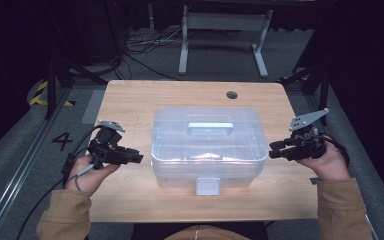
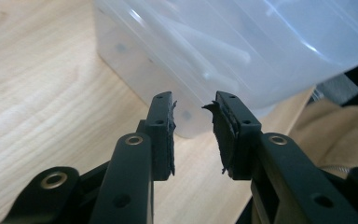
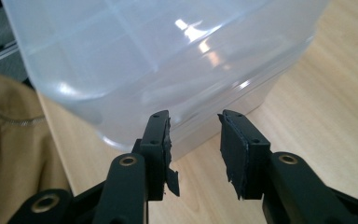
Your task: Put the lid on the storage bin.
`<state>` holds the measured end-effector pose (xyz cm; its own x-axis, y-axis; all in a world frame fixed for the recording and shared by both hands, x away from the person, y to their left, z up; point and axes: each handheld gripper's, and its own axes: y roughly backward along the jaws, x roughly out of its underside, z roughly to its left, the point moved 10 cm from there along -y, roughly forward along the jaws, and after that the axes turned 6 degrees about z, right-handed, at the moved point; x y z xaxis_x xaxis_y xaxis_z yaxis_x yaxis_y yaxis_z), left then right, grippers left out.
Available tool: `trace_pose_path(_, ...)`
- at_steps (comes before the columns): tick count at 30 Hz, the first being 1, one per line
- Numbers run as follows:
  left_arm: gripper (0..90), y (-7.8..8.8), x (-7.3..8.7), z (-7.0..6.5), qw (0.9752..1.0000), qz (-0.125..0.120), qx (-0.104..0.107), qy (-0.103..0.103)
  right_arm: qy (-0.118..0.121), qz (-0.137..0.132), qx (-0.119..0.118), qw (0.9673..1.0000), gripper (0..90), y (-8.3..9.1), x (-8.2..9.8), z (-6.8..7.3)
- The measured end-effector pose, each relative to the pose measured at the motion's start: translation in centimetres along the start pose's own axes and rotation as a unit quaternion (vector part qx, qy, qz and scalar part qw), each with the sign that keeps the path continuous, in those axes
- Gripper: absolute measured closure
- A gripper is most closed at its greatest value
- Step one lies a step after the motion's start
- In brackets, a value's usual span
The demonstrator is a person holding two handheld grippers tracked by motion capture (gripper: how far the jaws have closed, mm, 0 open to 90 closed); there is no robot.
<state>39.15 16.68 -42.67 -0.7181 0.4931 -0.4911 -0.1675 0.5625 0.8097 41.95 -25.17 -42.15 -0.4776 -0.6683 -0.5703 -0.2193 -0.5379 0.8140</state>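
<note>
A translucent plastic storage box with a lid, a top handle and a front latch stands in the middle of the wooden table. My left gripper hovers just off the box's left side, pointing at it, jaws apart and empty. My right gripper mirrors it at the box's right side, also open and empty. In the left gripper view the box's lower corner lies just beyond the open gripper. The right gripper view has the box wall close ahead of the open gripper. Pale items inside the box are too blurred to name.
A round cable hole sits near the table's far edge. Beyond the table stand a grey metal frame and loose cables on the floor. The person's tan sleeves come in at both bottom corners.
</note>
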Motion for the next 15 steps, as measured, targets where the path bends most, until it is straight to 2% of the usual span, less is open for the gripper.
trace_pose_path(5, 65.3, 0.8, -0.3, 1.3, 0.9988, -0.038, -0.021, 0.022, -0.026, -0.045, 0.034, 0.9981, 58.8, 0.8, -0.6, -1.3)
trace_pose_path(7, 65.3, 1.1, -0.5, 1.9, 0.9978, -0.054, -0.029, 0.028, -0.04, -0.067, 0.054, 0.9955, 57.6, 1.2, -0.7, -2.1)
trace_pose_path(11, 64.4, 1.4, -0.7, 3.0, 0.9946, -0.081, -0.047, 0.044, -0.067, -0.091, 0.079, 0.9905, 56.4, 1.7, -0.5, -3.4)
trace_pose_path(12, 63.7, 1.4, -0.8, 3.5, 0.9929, -0.09, -0.058, 0.051, -0.075, -0.093, 0.084, 0.9893, 55.8, 1.8, -0.3, -3.7)
trace_pose_path(14, 63.3, 1.3, -0.7, 4.1, 0.9914, -0.094, -0.071, 0.057, -0.086, -0.101, 0.094, 0.9868, 55.1, 1.8, -0.1, -4.3)
trace_pose_path(15, 63.3, 1.2, -0.7, 4.6, 0.9896, -0.099, -0.084, 0.063, -0.092, -0.103, 0.098, 0.9856, 55.1, 1.8, 0.0, -4.6)
